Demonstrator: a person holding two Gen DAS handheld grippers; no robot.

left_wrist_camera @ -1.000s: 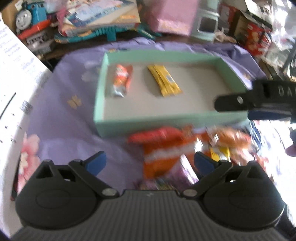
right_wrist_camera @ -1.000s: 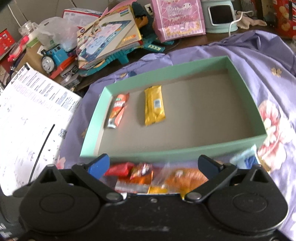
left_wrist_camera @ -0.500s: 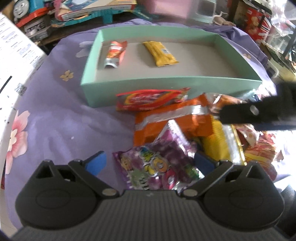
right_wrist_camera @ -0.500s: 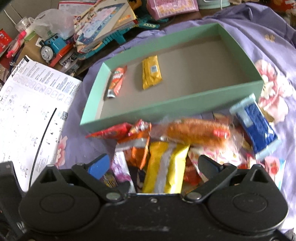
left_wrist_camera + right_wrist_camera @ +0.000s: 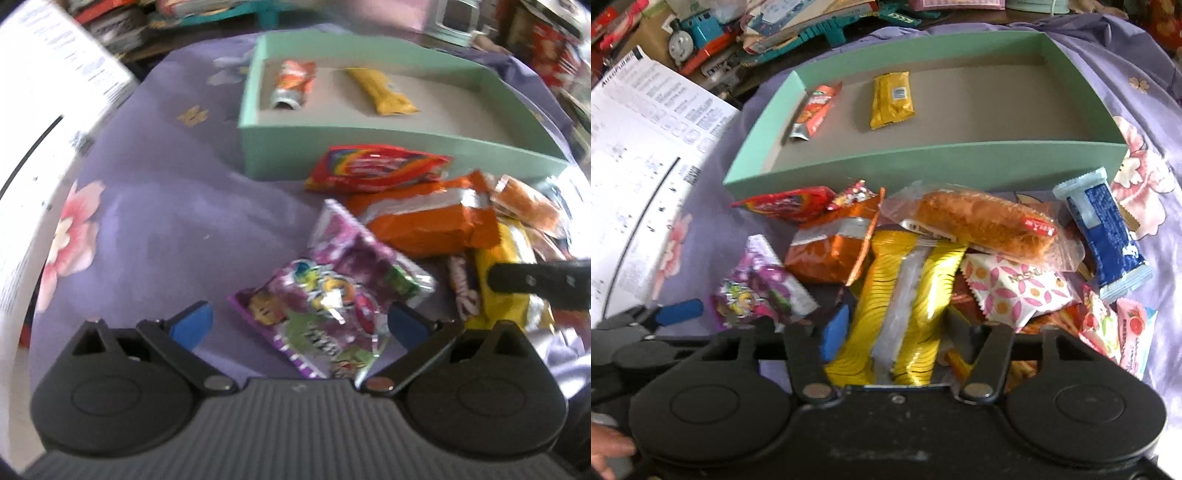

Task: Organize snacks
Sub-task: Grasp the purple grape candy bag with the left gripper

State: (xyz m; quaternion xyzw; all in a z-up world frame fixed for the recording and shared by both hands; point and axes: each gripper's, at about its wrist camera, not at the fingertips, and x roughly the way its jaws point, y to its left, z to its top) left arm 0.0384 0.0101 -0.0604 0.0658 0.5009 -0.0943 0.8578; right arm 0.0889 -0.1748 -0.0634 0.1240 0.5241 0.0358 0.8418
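A green box [image 5: 923, 162] holds an orange packet [image 5: 816, 109] and a yellow bar [image 5: 891, 99]. A heap of snacks lies in front of it. My right gripper [image 5: 897, 332] has its fingers narrowed around a yellow striped packet [image 5: 905, 291]; whether the pads press it I cannot tell. My left gripper [image 5: 299, 323] is open around a purple candy bag [image 5: 332, 295] and also shows in the right wrist view [image 5: 679, 312]. The box [image 5: 388, 136] shows in the left wrist view too.
The heap holds a red bag [image 5: 786, 203], an orange packet [image 5: 831, 251], a bread roll in clear wrap [image 5: 986, 221], a blue bar [image 5: 1104, 236] and a pink-patterned packet [image 5: 1012, 291]. White paper [image 5: 639, 147] lies left. Toys and books [image 5: 701, 33] crowd behind.
Both grippers pulled back and dropped toward the snack heap. The right fingers narrowed around the yellow striped packet. The left gripper came over the purple bag.
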